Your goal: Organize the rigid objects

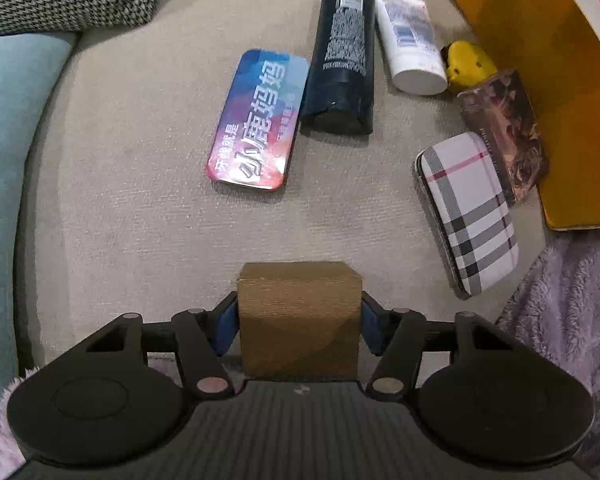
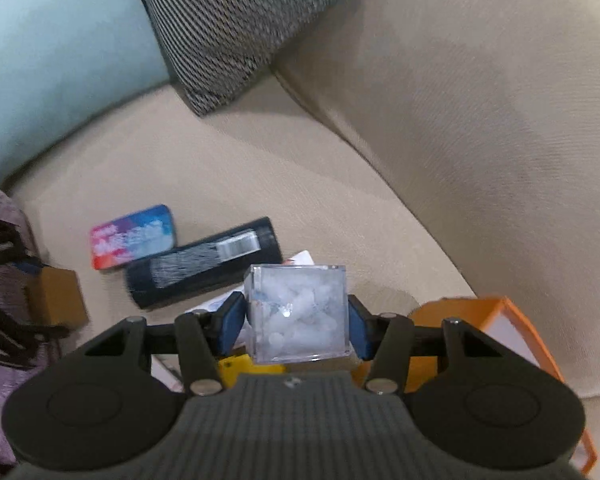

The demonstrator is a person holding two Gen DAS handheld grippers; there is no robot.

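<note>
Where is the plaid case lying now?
In the left wrist view, the plaid case lies flat on the beige cushion at the right, beside the brown patterned box.

Brown wooden block (image 1: 299,320), plaid white-grey-pink case (image 1: 468,212), blue-red tin (image 1: 256,120), clear box (image 2: 298,312), houndstooth cushion (image 2: 236,20)

Brown wooden cube (image 1: 298,320), upright, at 6 o'clock; clear plastic cube (image 2: 298,312) of white pieces, tilted, centre.

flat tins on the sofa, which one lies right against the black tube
The colourful blue-and-red tin: its long edge lies right alongside the black tube. The plaid tin lies apart, near the orange box.
</note>
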